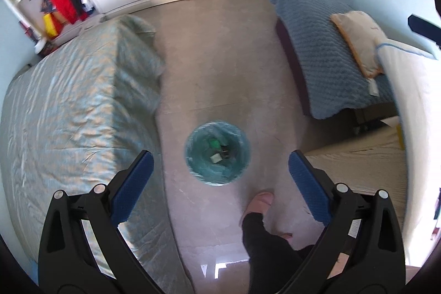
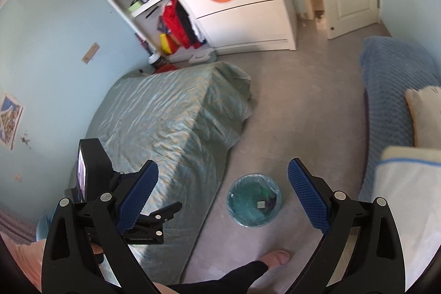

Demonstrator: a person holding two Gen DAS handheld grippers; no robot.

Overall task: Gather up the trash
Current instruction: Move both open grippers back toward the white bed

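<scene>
Overhead, both claws held high above the floor. Left claw [image 1: 220, 172] spread wide, nothing between its blue-padded fingers [image 1: 135, 183]. Right claw [image 2: 223, 192] likewise released and empty. The left unit's black body is visible in the right wrist view, off to the lower left.

Round bin lined with a translucent blue-green plastic bag [image 1: 217, 152] stands on the grey stone floor [image 1: 220, 59], in the aisle between the bed with the shiny grey-green quilt [image 1: 77, 106] and the blue textured bedspread [image 1: 325, 46]. Bin near the quilted bed's edge, apart from it. Inside: a few small scraps, one pale square, one green, some dark; detail blurred. Person's pink slipper [image 1: 260, 203] just short of the bin.

No loose trash visible on floor or beds in either view. Judgement: the next step is search. Best done by sweeping slowly along bed edges and corners, claws kept spread, approaching any scrap from straight above.
</scene>
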